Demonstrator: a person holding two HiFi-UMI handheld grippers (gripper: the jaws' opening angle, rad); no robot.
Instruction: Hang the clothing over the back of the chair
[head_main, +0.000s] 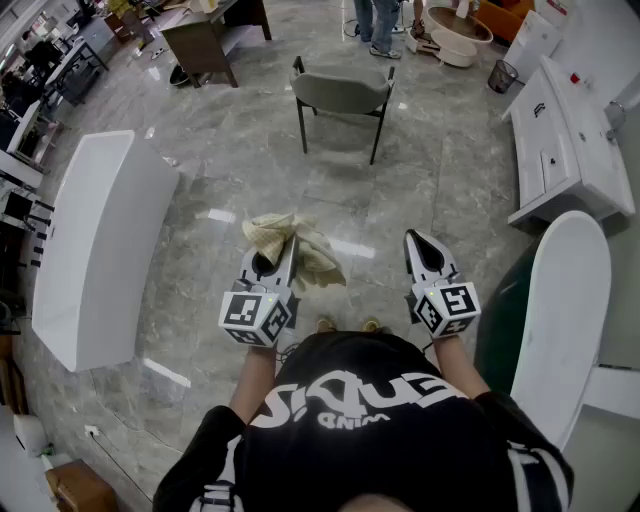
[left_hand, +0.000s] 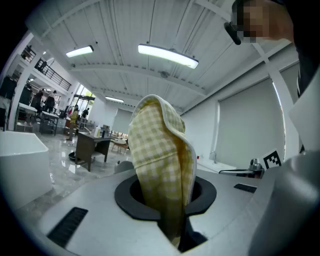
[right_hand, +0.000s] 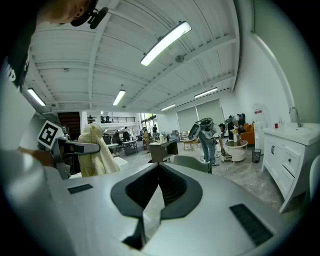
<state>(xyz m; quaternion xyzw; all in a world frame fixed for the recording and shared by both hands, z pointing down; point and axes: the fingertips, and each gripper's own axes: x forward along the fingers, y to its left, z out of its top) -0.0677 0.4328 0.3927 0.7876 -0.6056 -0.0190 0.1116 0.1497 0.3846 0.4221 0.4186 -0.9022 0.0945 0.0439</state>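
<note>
A yellow-and-white checked garment (head_main: 297, 247) hangs bunched from my left gripper (head_main: 283, 250), whose jaws are shut on it. In the left gripper view the cloth (left_hand: 161, 165) rises between the jaws and fills the middle of the picture. My right gripper (head_main: 419, 240) is held level to the right of it, shut with nothing in it; its jaws (right_hand: 159, 172) come to a closed point. The grey chair (head_main: 343, 92) stands on the floor straight ahead, its back towards me. It also shows just past the right gripper's tips as a grey chair back (right_hand: 192, 162).
A long white bathtub (head_main: 100, 250) lies to the left. A white vanity cabinet (head_main: 560, 140) and another white tub (head_main: 565, 300) are on the right. A dark desk (head_main: 205, 40) and people (head_main: 378, 25) stand beyond the chair. The floor is polished grey stone.
</note>
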